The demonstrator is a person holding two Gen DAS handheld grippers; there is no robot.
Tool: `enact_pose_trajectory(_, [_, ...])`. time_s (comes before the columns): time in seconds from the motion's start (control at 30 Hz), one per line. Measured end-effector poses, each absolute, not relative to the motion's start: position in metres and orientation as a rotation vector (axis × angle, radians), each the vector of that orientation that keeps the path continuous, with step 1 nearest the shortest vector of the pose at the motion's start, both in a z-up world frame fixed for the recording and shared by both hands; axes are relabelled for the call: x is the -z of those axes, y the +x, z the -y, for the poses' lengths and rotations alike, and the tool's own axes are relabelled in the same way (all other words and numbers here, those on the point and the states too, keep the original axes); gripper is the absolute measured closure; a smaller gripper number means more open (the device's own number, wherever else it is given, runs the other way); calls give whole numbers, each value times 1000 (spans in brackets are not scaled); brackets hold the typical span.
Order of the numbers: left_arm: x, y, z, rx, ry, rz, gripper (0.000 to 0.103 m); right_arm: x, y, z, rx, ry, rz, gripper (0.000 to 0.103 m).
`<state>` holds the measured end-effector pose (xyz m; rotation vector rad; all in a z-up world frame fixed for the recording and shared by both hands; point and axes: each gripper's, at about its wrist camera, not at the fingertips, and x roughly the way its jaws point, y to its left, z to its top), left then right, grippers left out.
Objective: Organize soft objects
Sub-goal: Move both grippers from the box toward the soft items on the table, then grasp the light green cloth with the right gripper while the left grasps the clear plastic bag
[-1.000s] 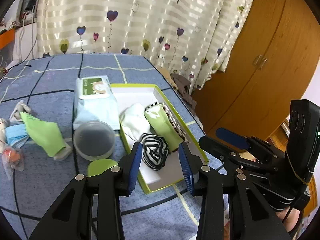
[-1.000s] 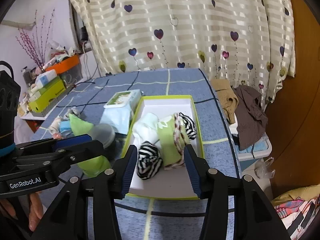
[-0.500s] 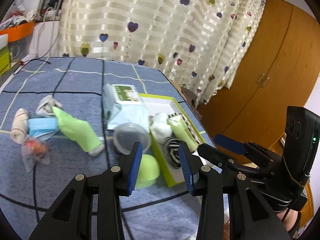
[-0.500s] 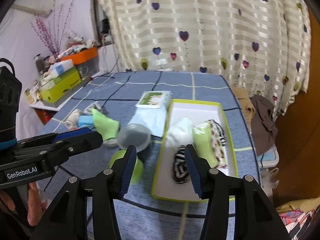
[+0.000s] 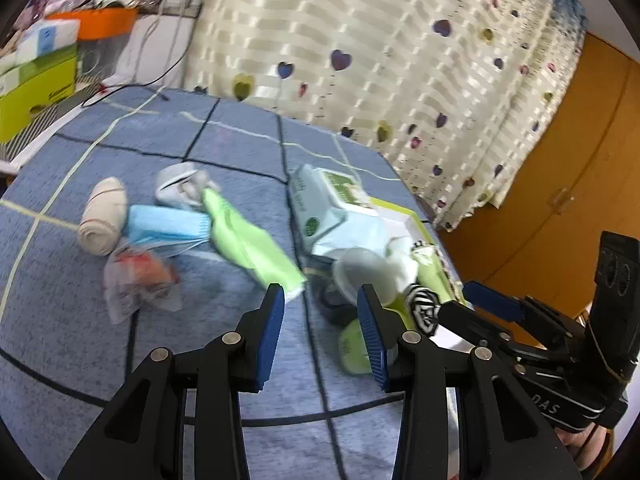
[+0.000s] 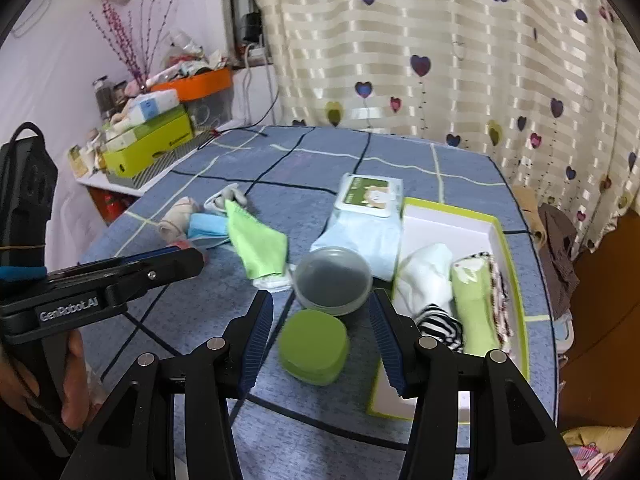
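Note:
A green-rimmed white box [image 6: 448, 220] on the blue table holds a white sock [image 6: 426, 276], a green sock [image 6: 474, 300] and a black-and-white striped sock [image 6: 440, 322]. A loose green sock [image 5: 248, 240] [image 6: 258, 248], a blue face mask [image 5: 164, 222], a beige roll [image 5: 102, 216] and a grey sock [image 5: 180, 186] lie left of the box. My left gripper [image 5: 320, 320] is open and empty, above the table near the green sock's end. My right gripper [image 6: 320, 328] is open and empty, over a green lid [image 6: 314, 346].
A wet-wipes pack [image 6: 366, 216] and a clear round tub [image 6: 334, 274] lie beside the box. A plastic bag with something orange [image 5: 136, 280] lies at the left. Cluttered shelves [image 6: 148, 136] stand beyond the table's left edge; a curtain [image 6: 440, 40] hangs behind.
Both grippers have pulled back from over the box and swung left. The left gripper now faces the loose socks and mask. Both stay open and empty.

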<state>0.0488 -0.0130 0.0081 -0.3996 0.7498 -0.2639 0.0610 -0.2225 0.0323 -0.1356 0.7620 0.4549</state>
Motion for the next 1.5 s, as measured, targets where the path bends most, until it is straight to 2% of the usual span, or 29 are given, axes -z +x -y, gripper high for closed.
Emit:
enact_pose_trajectory(0.4, [13,50,-45,107,-444,-770,64,-22,83,175,-542,-191,-790,54])
enact_pose_trajectory(0.87, [41,60,-96,27,-469,-811,64,14,130,90,-598,-353,-912,53])
enact_pose_trajectory(1.0, [51,68,-99,32,-469,-844,59,27,146,75,-581,-389,-951,53])
enact_pose_trajectory(1.13, [56,74,-102,32,-467,-857,59,40,157,63,-579,-415,-989,55])
enact_pose_trajectory(1.2, [59,78,-105,24,-475,-862,59,44,163,61,-580,-410,-1003,73])
enact_pose_trajectory(1.3, [62,83,-105,28,-486,-875,58,42,167,64,-579,-393,-995,90])
enact_pose_trajectory(1.5, [66,89,-99,36,-489,-894,58,35,173,75,-565,-363,-973,97])
